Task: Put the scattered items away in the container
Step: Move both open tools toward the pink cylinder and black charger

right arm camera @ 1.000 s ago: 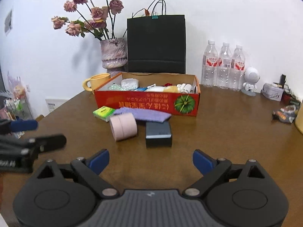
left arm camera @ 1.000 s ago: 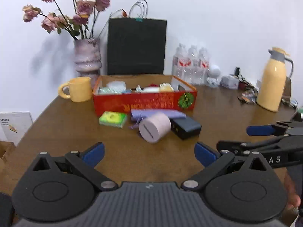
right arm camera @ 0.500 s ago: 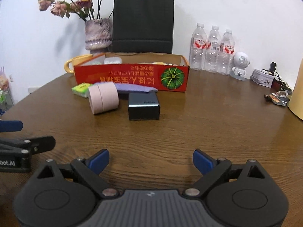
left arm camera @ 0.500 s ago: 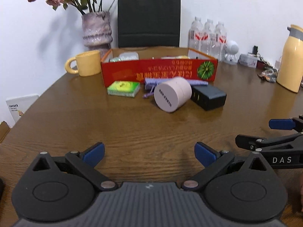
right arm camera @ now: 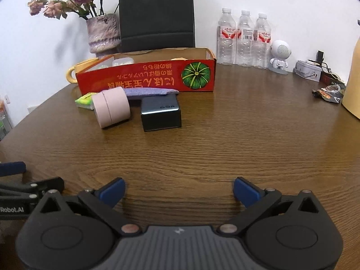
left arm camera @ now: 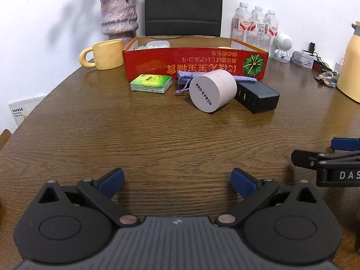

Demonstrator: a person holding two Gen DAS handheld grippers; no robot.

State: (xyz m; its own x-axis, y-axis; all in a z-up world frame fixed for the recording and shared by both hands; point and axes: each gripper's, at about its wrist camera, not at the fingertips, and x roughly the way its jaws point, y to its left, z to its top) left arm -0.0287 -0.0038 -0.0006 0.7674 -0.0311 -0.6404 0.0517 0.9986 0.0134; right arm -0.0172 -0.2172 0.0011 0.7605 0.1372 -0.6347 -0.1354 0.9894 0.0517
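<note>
A red cardboard box (left arm camera: 195, 64) (right arm camera: 146, 77) stands at the back of the wooden table with several small items inside. In front of it lie a green tissue pack (left arm camera: 151, 83) (right arm camera: 85, 100), a purple pouch (left arm camera: 186, 77) (right arm camera: 148, 92), a pink round "RED EARTH" tin (left arm camera: 212, 93) (right arm camera: 111, 106) on its side, and a dark charger block (left arm camera: 256, 96) (right arm camera: 160, 113). My left gripper (left arm camera: 177, 182) is open and empty, low over the table, well short of the items. My right gripper (right arm camera: 178, 190) is open and empty, also near the front.
A yellow mug (left arm camera: 103, 54) and a vase of dried roses (left arm camera: 118, 16) stand left of the box. A black paper bag (left arm camera: 183, 5) is behind it. Water bottles (right arm camera: 244, 39), a white robot figure (right arm camera: 280, 55) and a yellow thermos (left arm camera: 351, 63) stand at the right.
Both grippers have dropped lower and moved closer to the items, which now look larger. Both stay open. Nothing on the table has moved.
</note>
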